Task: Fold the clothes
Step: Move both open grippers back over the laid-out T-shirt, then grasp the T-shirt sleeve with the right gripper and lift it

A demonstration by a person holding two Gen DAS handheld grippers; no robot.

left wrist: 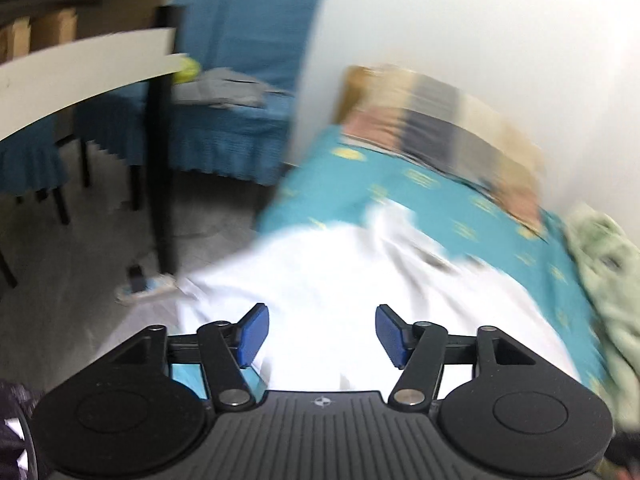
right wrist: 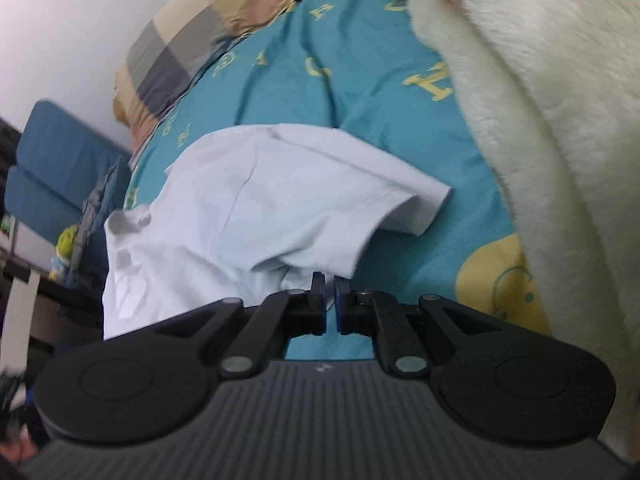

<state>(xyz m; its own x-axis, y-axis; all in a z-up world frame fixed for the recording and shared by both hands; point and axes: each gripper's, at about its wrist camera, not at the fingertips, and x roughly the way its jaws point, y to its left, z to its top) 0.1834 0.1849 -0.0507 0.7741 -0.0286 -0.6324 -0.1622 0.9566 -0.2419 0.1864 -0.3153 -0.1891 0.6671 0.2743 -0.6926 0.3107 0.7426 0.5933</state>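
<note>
Blue pads, left tongs [left wrist: 322, 334]: jaws stand wide apart with nothing between them, above the white garment [left wrist: 320, 280]; the view is blurred.
Blue pads, right tongs [right wrist: 329, 304]: jaws nearly together, a thin gap showing; a fold of the white garment's edge lies at the pad tips, but whether it is pinched cannot be told.
Garment: one white short-sleeved shirt [right wrist: 240, 216], crumpled, lying on the bed sheet [right wrist: 304, 92]; one sleeve points toward the fluffy blanket [right wrist: 560, 120], and the near part hangs over the bed's edge.
Writing: the teal sheet carries yellow letters, among them an "H" and a "C"; no whole word can be read. One yellow smiley face [right wrist: 504, 280] sits just beside the right tongs.
Bedding count: one checked pillow [right wrist: 192, 44] in beige, grey and pink at the wall; one cream blanket along the sheet's far side.
Beyond the bed: blue-covered chair [left wrist: 248, 80] with a grey cloth [left wrist: 224, 90] on its seat; a white counter edge [left wrist: 80, 76] on a black leg [left wrist: 160, 140].
Brand: a small round mark on each tongs' body, unreadable.
</note>
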